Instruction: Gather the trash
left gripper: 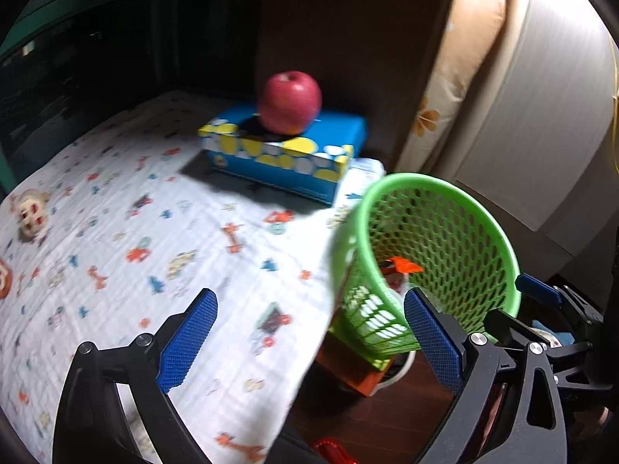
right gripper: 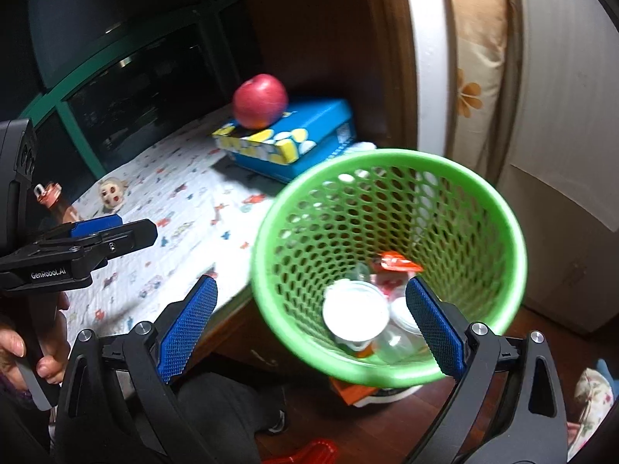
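A green mesh basket [right gripper: 387, 178] stands beside the table's right edge and also shows in the left wrist view [left gripper: 456, 208]. It holds a white lidded cup [right gripper: 354, 313], a clear cup [right gripper: 394, 344] and an orange wrapper [right gripper: 394, 261]. My right gripper [right gripper: 309, 321] is open and empty just above the basket's near rim. My left gripper [left gripper: 309, 332] is open and empty over the table's near right edge, left of the basket; it also shows side-on in the right wrist view [right gripper: 116, 237].
A table with a patterned white cloth [left gripper: 116, 232] carries a blue tissue box [left gripper: 286, 154] with a red apple [left gripper: 290, 102] on top, a small monkey figure [right gripper: 112, 193] and a bottle [right gripper: 54, 201] at the left. Cabinet and cushion stand behind the basket.
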Available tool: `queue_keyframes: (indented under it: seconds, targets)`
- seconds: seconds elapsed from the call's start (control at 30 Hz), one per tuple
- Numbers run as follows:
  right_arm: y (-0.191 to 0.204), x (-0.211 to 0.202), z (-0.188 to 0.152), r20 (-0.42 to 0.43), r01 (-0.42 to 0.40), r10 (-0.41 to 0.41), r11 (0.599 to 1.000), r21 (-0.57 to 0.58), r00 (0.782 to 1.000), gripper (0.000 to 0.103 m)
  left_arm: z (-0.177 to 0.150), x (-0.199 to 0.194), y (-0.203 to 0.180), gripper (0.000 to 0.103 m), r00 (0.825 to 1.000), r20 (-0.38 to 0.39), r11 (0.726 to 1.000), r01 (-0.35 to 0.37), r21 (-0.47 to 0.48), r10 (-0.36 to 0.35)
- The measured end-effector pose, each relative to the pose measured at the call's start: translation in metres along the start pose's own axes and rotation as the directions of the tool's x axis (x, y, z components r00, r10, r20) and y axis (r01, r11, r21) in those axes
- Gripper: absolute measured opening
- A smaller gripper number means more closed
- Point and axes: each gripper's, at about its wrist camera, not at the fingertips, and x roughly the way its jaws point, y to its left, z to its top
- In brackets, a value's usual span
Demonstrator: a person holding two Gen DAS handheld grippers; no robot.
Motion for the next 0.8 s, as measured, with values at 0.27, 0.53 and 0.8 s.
queue_keyframes:
  seconds: [0.27,0.53,0.8]
  targets:
    - [0.056,0.006,0.010,0.000,-0.074,0.074,0.995,-0.063,0.997,0.097,-0.026,-0.046,0.061,0.095,0.992,0.048,0.987,-0.110,-0.117,0.116]
    - [0.107,0.010,0.010,-0.010,-0.139,0.139,0.982,-0.126,0.990,0.097,-0.059,-0.087,0.105,0.095,0.969,0.080,0.954,-0.215,-0.207,0.236]
    - [0.139,0.011,0.001,-0.019,-0.175,0.174,0.970,-0.172,0.985,0.097,-0.094,-0.122,0.137,0.095,0.944,0.096,0.916,-0.275,-0.293,0.315]
